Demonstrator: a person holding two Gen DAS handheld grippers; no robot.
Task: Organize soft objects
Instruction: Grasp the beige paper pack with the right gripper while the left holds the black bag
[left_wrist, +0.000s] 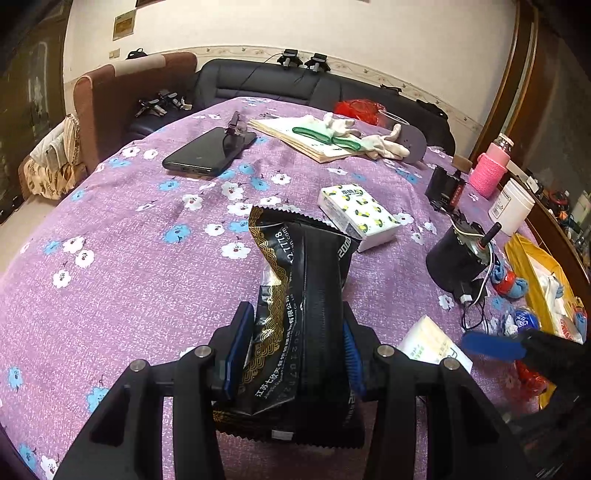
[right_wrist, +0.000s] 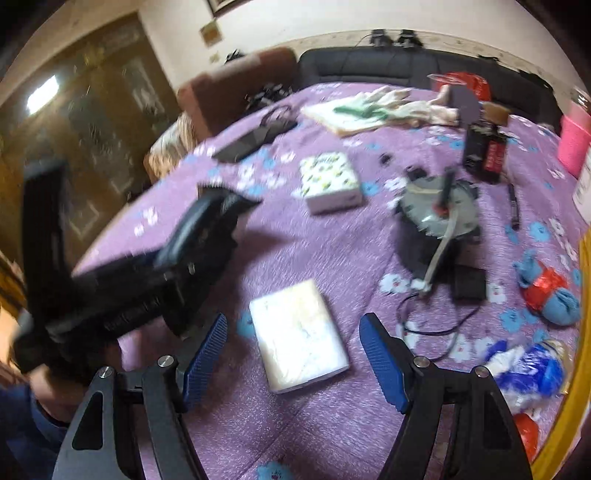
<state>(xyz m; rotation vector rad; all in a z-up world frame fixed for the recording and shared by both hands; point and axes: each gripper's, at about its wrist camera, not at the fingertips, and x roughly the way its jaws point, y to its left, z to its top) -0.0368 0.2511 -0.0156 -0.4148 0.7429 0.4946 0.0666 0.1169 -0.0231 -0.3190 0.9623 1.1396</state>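
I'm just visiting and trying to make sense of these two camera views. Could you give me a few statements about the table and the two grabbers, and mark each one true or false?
1. The left gripper is clamped on a crinkly black packet with gold print. True.
2. The right gripper is closed on the plain white tissue pack. False: its jaws stand open and empty, with the pack lying on the cloth ahead between them.
3. The black smartphone lies flat on the purple flowered tablecloth. True.
4. The white tissue pack with lemon print sits on top of the phone. False: it lies on the cloth, apart from the phone.
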